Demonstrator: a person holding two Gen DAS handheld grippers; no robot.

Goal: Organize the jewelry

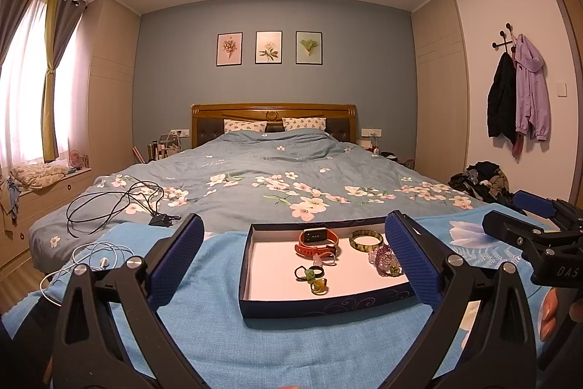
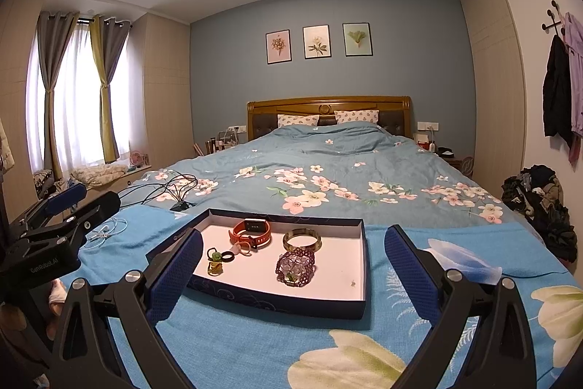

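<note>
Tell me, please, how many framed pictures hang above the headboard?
3, in a row on the blue wall: left picture, middle picture, right picture. None seems hidden.

**What the two wrist views left unclear**

In the left wrist view, the left gripper's (image 1: 294,256) right finger (image 1: 411,257) covered the right wall of the jewelry tray (image 1: 255,310) and part of the purple beaded bracelet (image 1: 386,256). The right gripper (image 1: 524,221) was cut off by the right edge, so how its jaws stood could not be read there. A hand (image 1: 555,310) showed only as fingertips at that edge. In the right wrist view, the right gripper's left finger (image 2: 175,274) hid the tray's near left corner. A tiny speck (image 2: 352,283) on the tray floor was too small to identify. The small rings (image 2: 215,261) blurred together.
</note>
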